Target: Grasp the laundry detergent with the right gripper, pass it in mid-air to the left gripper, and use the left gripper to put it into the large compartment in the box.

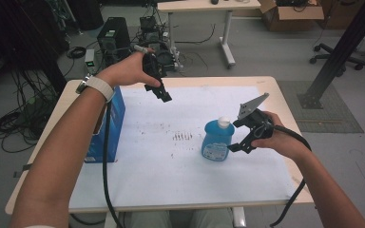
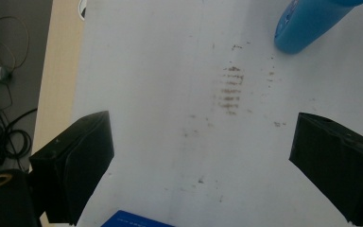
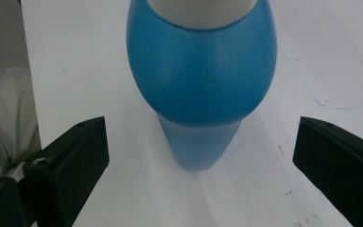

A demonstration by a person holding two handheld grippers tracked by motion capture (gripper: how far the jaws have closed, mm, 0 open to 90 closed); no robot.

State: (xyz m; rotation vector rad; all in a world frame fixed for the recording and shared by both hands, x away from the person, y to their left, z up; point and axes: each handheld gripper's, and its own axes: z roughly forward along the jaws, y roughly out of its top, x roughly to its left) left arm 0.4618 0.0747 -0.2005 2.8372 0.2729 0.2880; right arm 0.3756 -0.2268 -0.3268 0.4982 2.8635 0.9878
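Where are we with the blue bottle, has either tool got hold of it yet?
Nothing is gripped yet. The blue plastic bottle with the white cap stands upright on the white table sheet. In hand: the right tool is open beside it. The left tool is open, held high. Closing and lifting remain.

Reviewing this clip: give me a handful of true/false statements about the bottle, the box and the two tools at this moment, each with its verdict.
1. The blue bottle stands upright on the white sheet. True.
2. The right tool is shut on the bottle. False: its jaws stand wide apart beside the bottle, touching nothing.
3. The left tool is held above the table with open jaws. True: the left gripper view shows both jaws spread over the sheet.
4. The blue box sits at the table's right edge. False: it stands at the left edge, under the person's left forearm.
5. The bottle has a red cap. False: the white cap tops it.
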